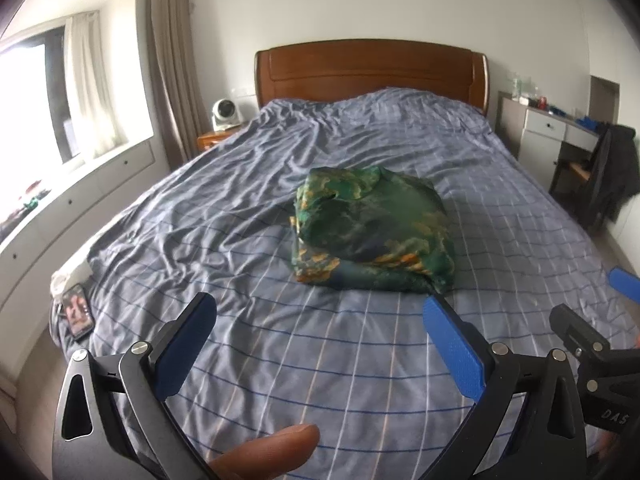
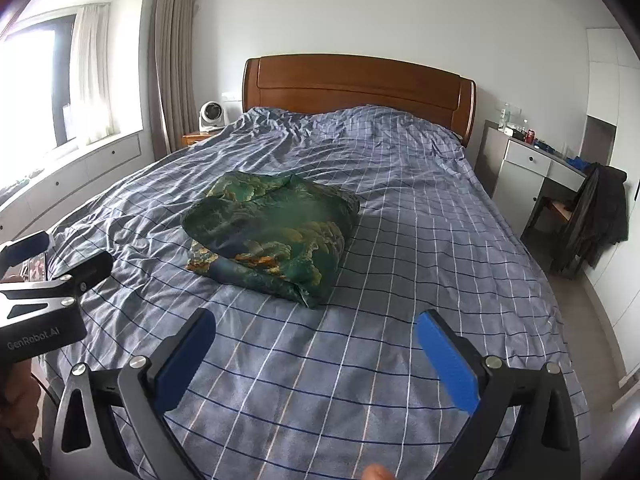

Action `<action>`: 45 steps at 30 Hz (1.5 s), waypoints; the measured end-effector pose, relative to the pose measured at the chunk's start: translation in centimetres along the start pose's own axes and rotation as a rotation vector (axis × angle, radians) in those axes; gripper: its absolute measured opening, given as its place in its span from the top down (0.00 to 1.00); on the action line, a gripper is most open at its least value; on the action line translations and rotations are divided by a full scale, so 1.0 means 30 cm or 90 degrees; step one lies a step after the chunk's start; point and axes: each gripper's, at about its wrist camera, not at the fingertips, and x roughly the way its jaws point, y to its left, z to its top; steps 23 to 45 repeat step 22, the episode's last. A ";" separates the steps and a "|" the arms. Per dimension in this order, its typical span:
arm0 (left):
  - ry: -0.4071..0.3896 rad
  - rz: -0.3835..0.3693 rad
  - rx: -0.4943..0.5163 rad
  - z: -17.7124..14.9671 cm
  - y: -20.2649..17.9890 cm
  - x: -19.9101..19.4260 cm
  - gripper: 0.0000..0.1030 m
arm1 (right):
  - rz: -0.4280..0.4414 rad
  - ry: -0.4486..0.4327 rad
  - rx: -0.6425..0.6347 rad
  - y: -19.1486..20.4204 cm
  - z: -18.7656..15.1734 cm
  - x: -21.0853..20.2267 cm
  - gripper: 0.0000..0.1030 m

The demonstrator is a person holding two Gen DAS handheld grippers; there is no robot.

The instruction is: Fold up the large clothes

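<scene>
A green patterned garment (image 1: 372, 230) (image 2: 272, 232) lies folded into a thick bundle in the middle of the bed (image 1: 304, 360) (image 2: 420, 280), on the blue checked cover. My left gripper (image 1: 320, 312) hovers above the near part of the bed, short of the bundle, open and empty. My right gripper (image 2: 316, 328) is likewise open with nothing between its blue pads, the bundle ahead and to its left. Each gripper shows at the edge of the other's view: the right gripper (image 1: 592, 308) and the left gripper (image 2: 64, 256).
A phone (image 1: 78, 310) lies at the bed's left edge. A wooden headboard (image 1: 372, 68), a nightstand with a white fan (image 1: 226, 114), and a window ledge stand left and back. A desk (image 2: 532, 164) and a chair with dark clothes (image 2: 596, 216) stand right. A thumb (image 1: 272, 452) shows below.
</scene>
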 end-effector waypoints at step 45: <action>-0.009 -0.014 -0.023 -0.015 0.007 -0.013 0.00 | -0.001 0.022 -0.005 0.007 -0.026 0.009 0.01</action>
